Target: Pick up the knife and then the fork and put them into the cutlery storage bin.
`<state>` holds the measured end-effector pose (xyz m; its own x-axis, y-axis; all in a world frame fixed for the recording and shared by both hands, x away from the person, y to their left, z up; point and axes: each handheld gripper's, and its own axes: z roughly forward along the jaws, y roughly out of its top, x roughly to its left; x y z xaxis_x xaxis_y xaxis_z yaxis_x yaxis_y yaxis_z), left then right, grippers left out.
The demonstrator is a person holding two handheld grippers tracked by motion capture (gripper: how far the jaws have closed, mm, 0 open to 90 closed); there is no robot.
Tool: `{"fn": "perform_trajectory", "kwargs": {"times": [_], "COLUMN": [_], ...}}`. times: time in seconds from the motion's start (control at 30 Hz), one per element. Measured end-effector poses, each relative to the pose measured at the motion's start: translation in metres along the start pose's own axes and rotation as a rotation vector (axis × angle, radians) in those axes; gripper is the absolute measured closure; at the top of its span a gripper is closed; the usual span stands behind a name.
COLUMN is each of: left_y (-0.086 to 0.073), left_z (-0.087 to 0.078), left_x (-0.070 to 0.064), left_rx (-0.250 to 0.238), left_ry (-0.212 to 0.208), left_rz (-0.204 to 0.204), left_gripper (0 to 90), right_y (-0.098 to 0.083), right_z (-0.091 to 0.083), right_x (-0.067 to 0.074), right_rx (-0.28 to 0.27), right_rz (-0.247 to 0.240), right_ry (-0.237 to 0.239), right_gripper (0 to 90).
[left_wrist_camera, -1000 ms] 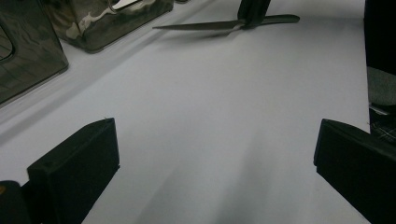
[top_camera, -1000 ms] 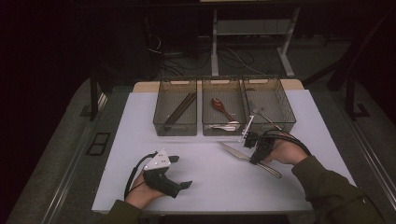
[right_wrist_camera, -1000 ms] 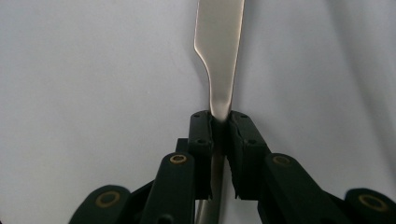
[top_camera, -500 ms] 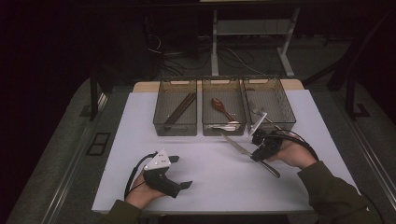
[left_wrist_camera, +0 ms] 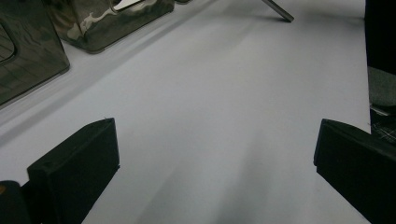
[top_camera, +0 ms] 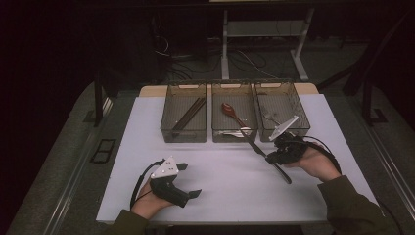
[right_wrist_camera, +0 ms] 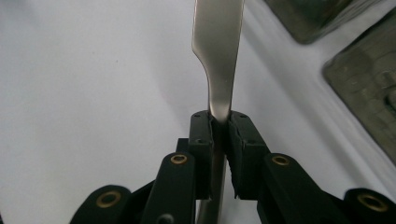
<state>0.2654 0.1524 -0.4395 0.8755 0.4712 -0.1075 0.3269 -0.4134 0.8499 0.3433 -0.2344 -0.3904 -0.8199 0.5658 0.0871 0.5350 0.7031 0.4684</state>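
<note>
The right hand-held gripper [right_wrist_camera: 219,122] clamps a knife [right_wrist_camera: 218,51] near the bench's [top_camera: 225,191] right edge; the left hand-held gripper [left_wrist_camera: 215,149] rests spread wide.

I see a dim room around a lit white table [top_camera: 235,191]; glare streaks the bin [left_wrist_camera: 100,23] at eleven o'clock; close views are soft.

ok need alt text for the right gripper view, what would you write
The right gripper's two black jaws are clamped on a flat, silver metal table knife that runs up and out of the top of the picture. Beneath it lies a white table top, with the corners of dark, see-through plastic bins at the upper right.
</note>
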Motion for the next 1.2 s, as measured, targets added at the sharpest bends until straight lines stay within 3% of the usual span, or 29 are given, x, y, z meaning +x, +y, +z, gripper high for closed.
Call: {"fn": "perform_trajectory", "kwargs": {"times": [0.63, 1.2], "left_y": [0.001, 0.0], "left_z": [0.0, 0.0], "left_x": [0.001, 0.003], "left_rx": [-0.002, 0.0], "left_ry": [-0.003, 0.0], "left_rz": [0.001, -0.001], "left_gripper": [0.0, 0.0], "right_y": [-0.022, -0.03], "right_z": [-0.027, -0.038], "right_x": [-0.014, -0.026], "right_rx": [-0.245, -0.413], "right_rz": [0.088, 0.162], "right_ry": [-0.018, -0.064], "right_gripper": [79.7, 79.6]}}
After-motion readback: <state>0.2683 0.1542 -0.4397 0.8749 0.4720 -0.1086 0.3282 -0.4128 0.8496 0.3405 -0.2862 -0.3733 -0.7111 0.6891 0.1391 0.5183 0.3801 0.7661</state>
